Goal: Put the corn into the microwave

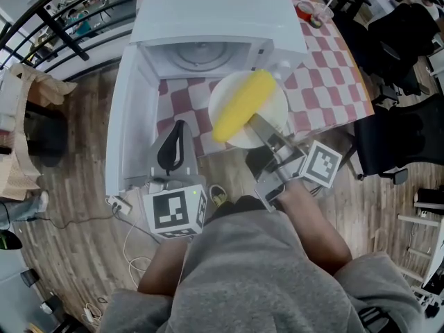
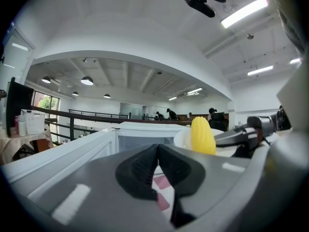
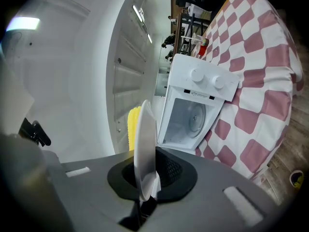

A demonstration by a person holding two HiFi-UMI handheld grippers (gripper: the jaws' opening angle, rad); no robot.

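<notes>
Corn [image 1: 243,105] on plate [image 1: 277,111] (white), microwave [image 1: 208,12] open

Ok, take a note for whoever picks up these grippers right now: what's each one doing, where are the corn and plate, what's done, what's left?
Right gripper: fingers shut on the rim of the white plate, holding it in front of the open microwave.
Left gripper: shut, empty, near the open door.
Corn: lying on the plate, not yet inside the microwave.
Done: door open, plate with corn picked up and at the opening.
Left: slide the plate onto the turntable, let go, pull out, probably close the door.
</notes>
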